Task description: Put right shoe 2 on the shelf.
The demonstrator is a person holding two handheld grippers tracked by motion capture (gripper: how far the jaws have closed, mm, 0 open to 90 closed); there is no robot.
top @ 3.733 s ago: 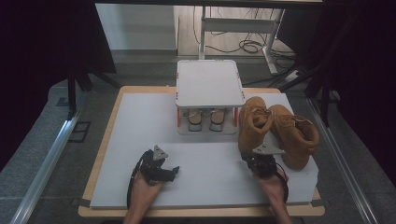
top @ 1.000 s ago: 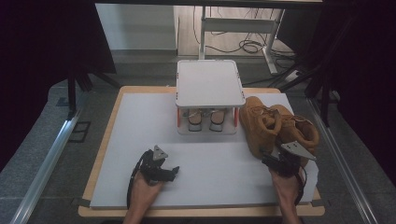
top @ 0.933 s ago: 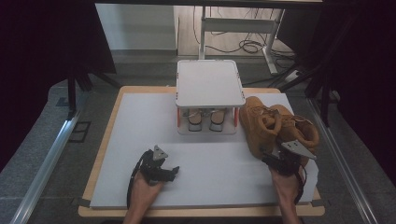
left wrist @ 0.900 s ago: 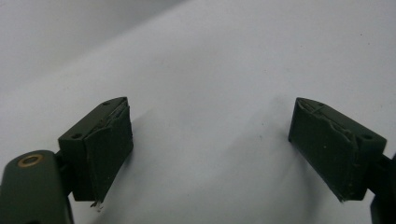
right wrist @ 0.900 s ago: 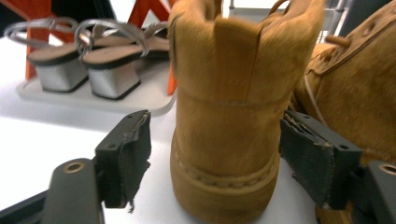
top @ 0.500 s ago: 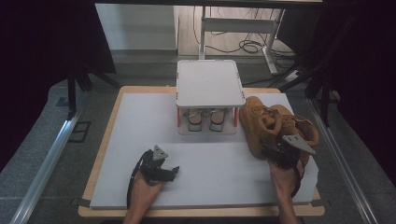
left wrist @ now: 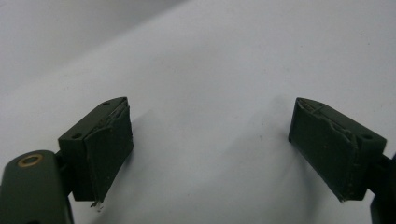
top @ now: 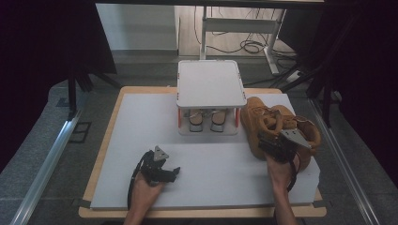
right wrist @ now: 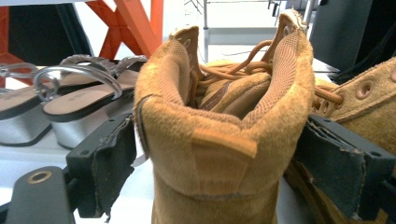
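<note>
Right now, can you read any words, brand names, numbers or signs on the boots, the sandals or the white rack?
No readable text.
Boots: plain tan suede, no visible label.
Sandals: no lettering visible.
Rack: blank white top.
Grippers: no markings.

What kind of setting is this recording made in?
Probably a lab or test workspace, not a home: a white mat on a wooden table, dark curtains around it, and loose cables on the floor behind.
</note>
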